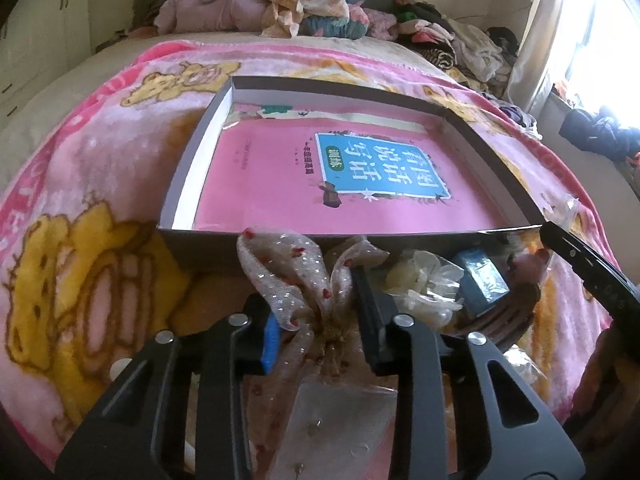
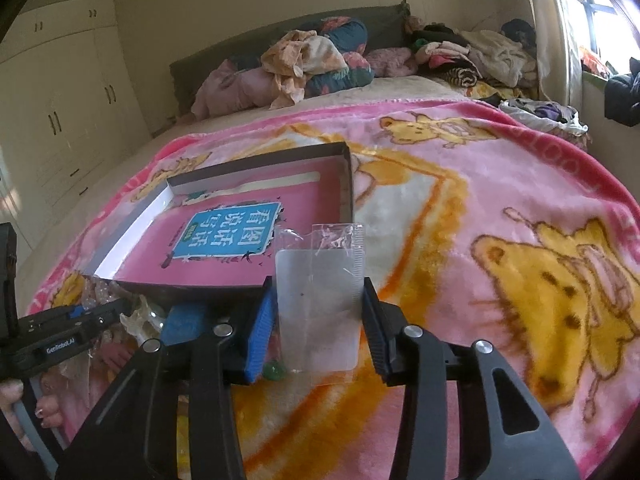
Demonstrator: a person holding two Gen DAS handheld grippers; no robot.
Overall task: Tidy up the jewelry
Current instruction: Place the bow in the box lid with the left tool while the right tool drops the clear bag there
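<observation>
My left gripper (image 1: pixel 314 300) is shut on a sheer bow hair ornament (image 1: pixel 296 276) with red dots, held just in front of the shallow cardboard box (image 1: pixel 188 184). A pink book (image 1: pixel 320 184) lies inside the box. My right gripper (image 2: pixel 318 312) holds a clear plastic zip bag (image 2: pixel 320 296) between its pads, over the pink blanket (image 2: pixel 480 220) right of the box (image 2: pixel 344 184). The right gripper also shows at the right edge of the left wrist view (image 1: pixel 592 272). A blue small box (image 1: pixel 482 280) and crumpled clear bags (image 1: pixel 420 284) lie in front of the cardboard box.
The bed carries a pink blanket (image 1: pixel 100 152) with yellow bear prints. Piled clothes and pillows (image 2: pixel 312 68) lie at the headboard. Wardrobes (image 2: pixel 60 112) stand on the left and a window (image 2: pixel 592 12) on the right. A green bead (image 2: pixel 274 370) lies under my right gripper.
</observation>
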